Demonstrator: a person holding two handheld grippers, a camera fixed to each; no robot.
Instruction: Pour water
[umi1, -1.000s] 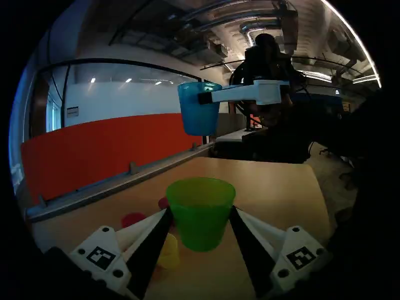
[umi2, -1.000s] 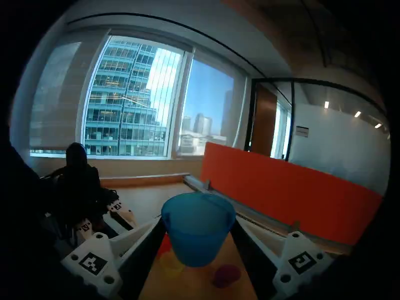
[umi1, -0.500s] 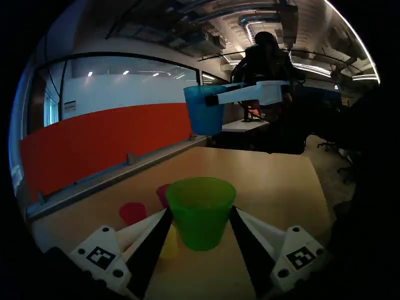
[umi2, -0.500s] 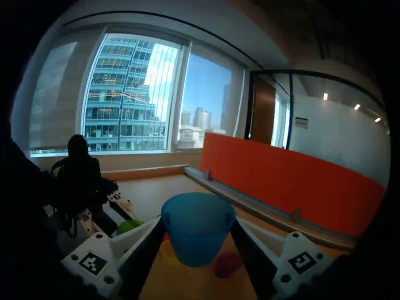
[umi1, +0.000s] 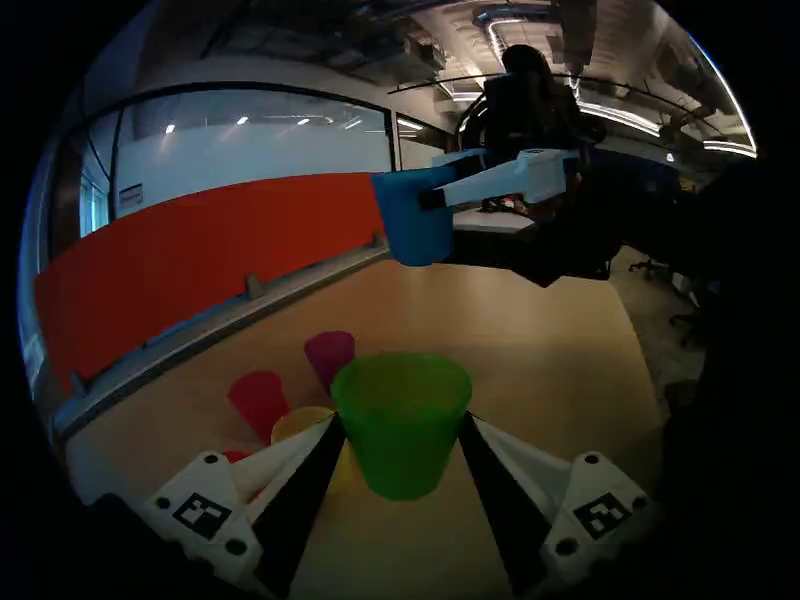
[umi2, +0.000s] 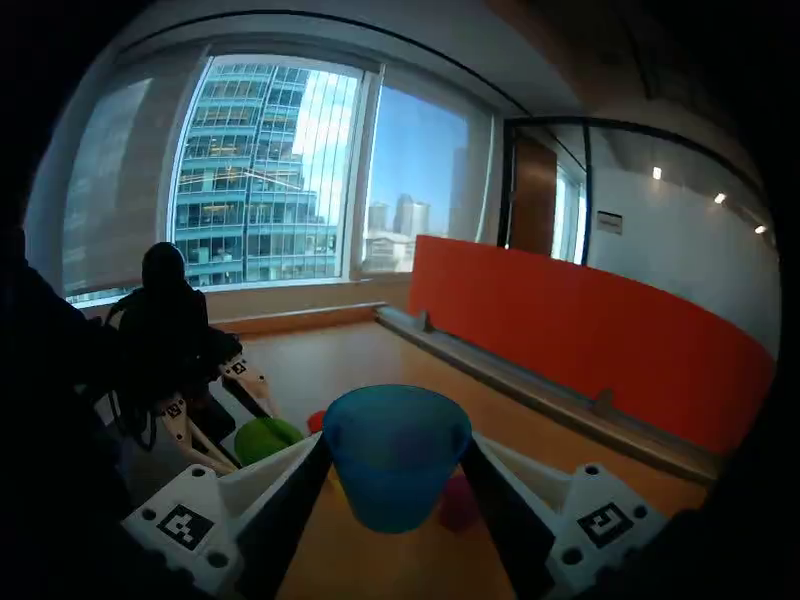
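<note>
Fingers of left gripper pinch an upright green cup; right gripper pinches a tilted blue cup.

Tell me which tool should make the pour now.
Right. The right tool grips the blue cup, raised higher than the green cup; the left tool holds that green cup upright, low over the table, ready to receive.
</note>
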